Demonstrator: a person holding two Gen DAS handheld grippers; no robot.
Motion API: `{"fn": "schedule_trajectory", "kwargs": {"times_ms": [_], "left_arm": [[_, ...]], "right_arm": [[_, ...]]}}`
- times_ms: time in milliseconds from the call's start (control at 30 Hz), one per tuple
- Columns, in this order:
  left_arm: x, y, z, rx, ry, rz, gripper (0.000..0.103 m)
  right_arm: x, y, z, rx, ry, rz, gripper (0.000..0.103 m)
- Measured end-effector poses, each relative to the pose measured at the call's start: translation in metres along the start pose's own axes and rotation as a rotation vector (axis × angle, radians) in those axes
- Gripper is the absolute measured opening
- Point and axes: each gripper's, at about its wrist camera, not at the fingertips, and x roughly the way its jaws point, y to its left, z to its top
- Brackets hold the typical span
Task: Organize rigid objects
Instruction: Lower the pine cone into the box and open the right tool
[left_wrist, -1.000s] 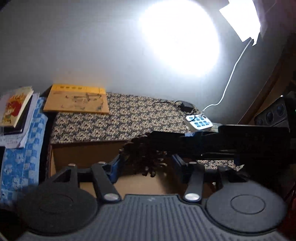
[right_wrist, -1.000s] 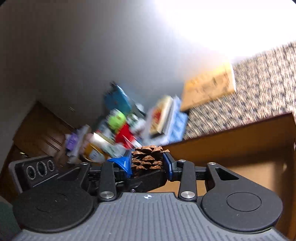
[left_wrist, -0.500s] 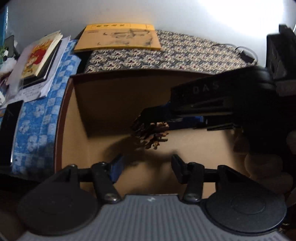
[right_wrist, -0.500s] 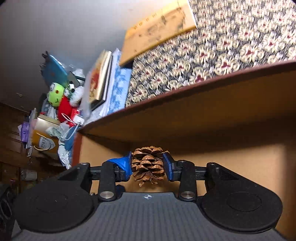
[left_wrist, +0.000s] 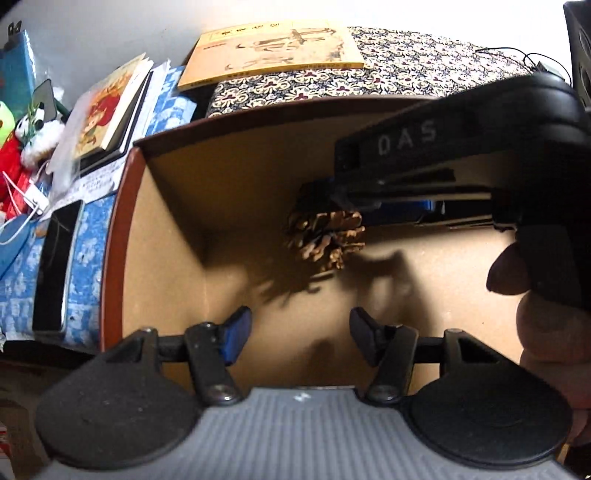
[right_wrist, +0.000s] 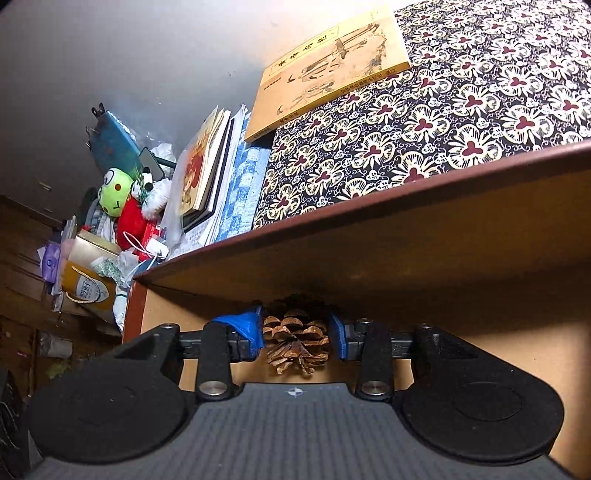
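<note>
A brown pine cone (right_wrist: 295, 341) is clamped between the blue pads of my right gripper (right_wrist: 297, 334), which is shut on it. In the left wrist view the same pine cone (left_wrist: 327, 236) hangs inside an open brown box (left_wrist: 122, 229), a little above the box floor, with its shadow on the floor beneath. My left gripper (left_wrist: 299, 332) stands open over the near part of the box, with nothing between its fingers. A person's hand (left_wrist: 546, 302) holds the right gripper's handle at the right edge.
A yellow book (right_wrist: 328, 74) lies on a patterned cloth (right_wrist: 461, 110) behind the box. To the left are stacked books (left_wrist: 107, 110), a black phone (left_wrist: 55, 266) on blue checked cloth, and plush toys (right_wrist: 125, 199) with clutter.
The right gripper has carried the pine cone down into the box. The left gripper has tilted down and moved closer over the box opening. Both jaws are unchanged.
</note>
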Motion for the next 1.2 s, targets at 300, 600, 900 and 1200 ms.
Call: {"fn": "schedule_trajectory", "kwargs": {"times_ms": [300,600,900,1200], "left_arm": [[0.001,-0.002,-0.002,0.015,0.000,0.011,0.063],[-0.001,-0.003,-0.002,0.011,-0.011,0.008,0.063],[-0.004,-0.006,-0.004,0.026,-0.024,0.023,0.063],[-0.008,-0.013,-0.007,0.064,-0.058,0.056,0.065]], "right_arm": [[0.000,-0.004,-0.001,0.048,0.012,0.027,0.023],[-0.004,-0.005,0.001,0.039,-0.030,0.009,0.023],[-0.006,-0.002,0.000,0.010,-0.065,-0.021,0.023],[-0.021,0.007,-0.001,-0.055,-0.114,-0.067,0.023]]}}
